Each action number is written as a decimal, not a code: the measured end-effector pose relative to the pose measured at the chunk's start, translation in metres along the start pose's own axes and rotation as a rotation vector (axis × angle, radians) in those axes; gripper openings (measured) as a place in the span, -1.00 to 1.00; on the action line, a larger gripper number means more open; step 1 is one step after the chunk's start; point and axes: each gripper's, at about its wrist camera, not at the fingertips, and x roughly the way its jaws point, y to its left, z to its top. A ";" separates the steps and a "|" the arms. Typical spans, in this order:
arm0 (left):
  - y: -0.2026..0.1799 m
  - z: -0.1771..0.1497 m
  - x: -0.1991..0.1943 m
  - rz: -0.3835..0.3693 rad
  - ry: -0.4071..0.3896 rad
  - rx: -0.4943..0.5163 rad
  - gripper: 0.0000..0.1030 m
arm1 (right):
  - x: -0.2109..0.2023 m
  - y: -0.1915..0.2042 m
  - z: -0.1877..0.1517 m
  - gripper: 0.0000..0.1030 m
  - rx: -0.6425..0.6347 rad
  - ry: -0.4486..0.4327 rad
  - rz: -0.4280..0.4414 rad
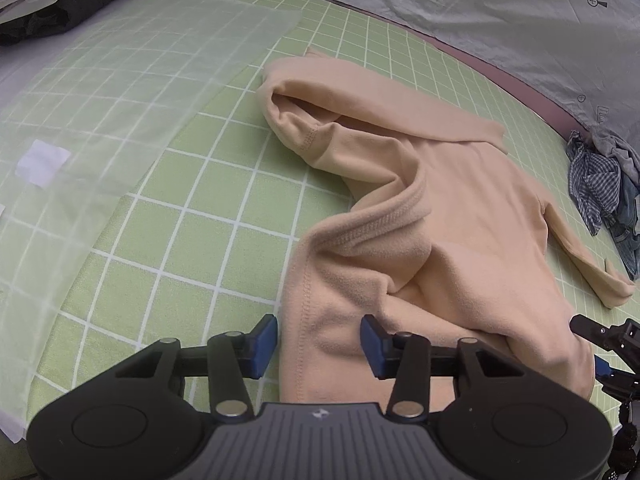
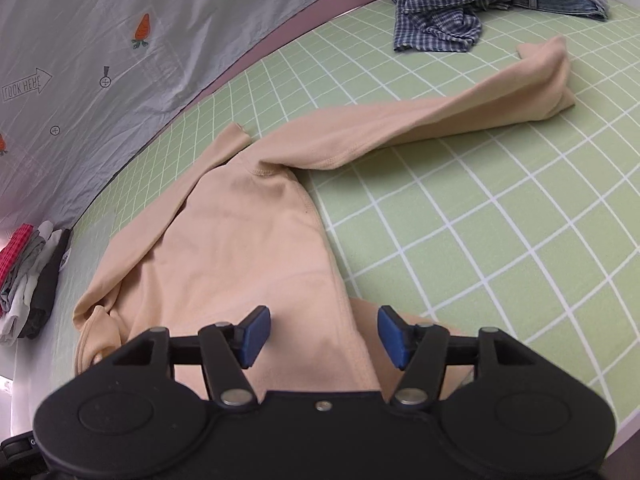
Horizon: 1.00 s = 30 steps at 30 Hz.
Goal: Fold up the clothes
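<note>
The green checked bed sheet [image 1: 208, 216] is carrying everything, with a grey printed quilt [image 2: 120, 40] lying along its far edge. A peach long-sleeved top [image 1: 460, 240] is lying spread and rumpled in the middle of the sheet, its hem nearest both grippers.

The left gripper [image 1: 319, 346] is hovering low over the hem's left corner, jaws standing wide apart with the stitched edge of the top running between them; the blue pads [image 1: 264, 344] are not pressing the fabric. The right gripper [image 2: 324, 336] is hanging over the hem's right side, likewise spread wide and gripping nothing, the top's side seam passing between its pads [image 2: 254, 334].

The left wrist view is showing the near sleeve doubled back across the body, a translucent sheet [image 1: 132, 92] lying flat on the bed to the left, and part of the right gripper at the frame's right edge. The right wrist view is showing the other sleeve [image 2: 460, 116] stretching out towards a heap of checked and denim clothes [image 2: 472, 4], well apart from the top. A folded stack of clothes [image 2: 28, 276] is sitting at the far left of the bed.
</note>
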 end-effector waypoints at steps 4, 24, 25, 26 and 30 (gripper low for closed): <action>0.001 -0.010 0.006 -0.016 0.020 0.019 -0.85 | -0.001 -0.008 -0.007 0.16 0.032 0.024 0.049; 0.035 -0.015 -0.040 0.104 -0.009 -0.054 -0.85 | -0.024 -0.021 0.005 -0.93 0.045 -0.004 0.097; 0.034 -0.018 -0.040 0.121 -0.011 -0.043 -0.82 | -0.024 -0.021 0.006 -0.91 0.039 -0.005 0.092; 0.033 -0.020 -0.040 0.137 -0.014 -0.032 -0.70 | -0.020 -0.020 0.003 -0.88 0.025 0.004 0.057; 0.031 -0.012 -0.045 0.188 -0.057 -0.020 0.09 | -0.021 -0.017 0.004 -0.10 -0.034 -0.020 -0.030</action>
